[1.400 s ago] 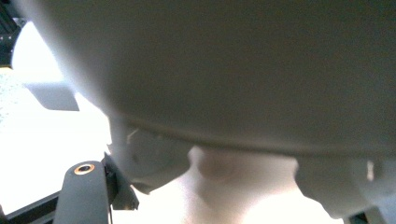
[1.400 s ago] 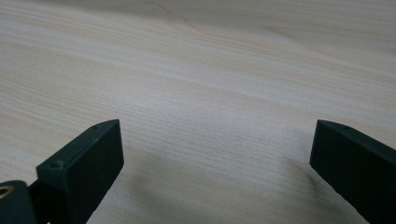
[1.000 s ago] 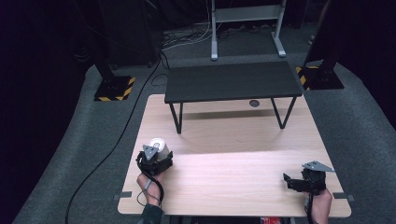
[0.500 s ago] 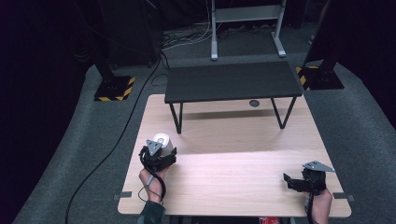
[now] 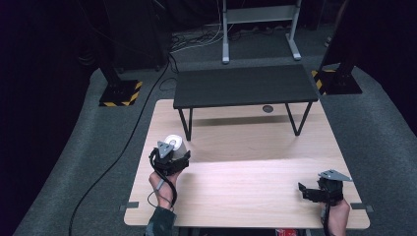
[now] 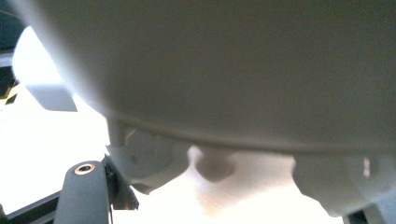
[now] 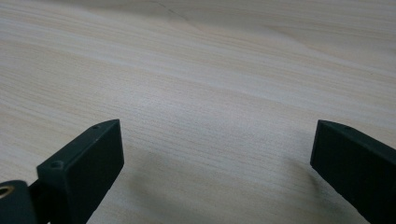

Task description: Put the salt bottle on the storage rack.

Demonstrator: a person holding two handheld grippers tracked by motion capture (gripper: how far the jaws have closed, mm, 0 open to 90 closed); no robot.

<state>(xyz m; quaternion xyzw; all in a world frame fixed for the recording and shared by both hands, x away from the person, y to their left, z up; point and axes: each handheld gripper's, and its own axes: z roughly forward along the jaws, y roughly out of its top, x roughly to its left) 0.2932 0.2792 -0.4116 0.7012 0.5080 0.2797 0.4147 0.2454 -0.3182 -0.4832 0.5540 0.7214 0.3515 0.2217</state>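
The high view looks forward and down from above the near edge of the table (image 5: 255, 182), taking in the whole top. The right gripper view sits low and close to that same wood (image 7: 196, 93), facing along it. The left gripper view is pressed against a blurred white object (image 6: 224, 70).

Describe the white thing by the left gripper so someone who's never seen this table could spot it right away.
Start at the light wooden table and find the small black bench standing on its far half. Just in front of the bench's left legs, near the table's left edge, sits a small white cup-like object at the left gripper. It is the table's one white item.
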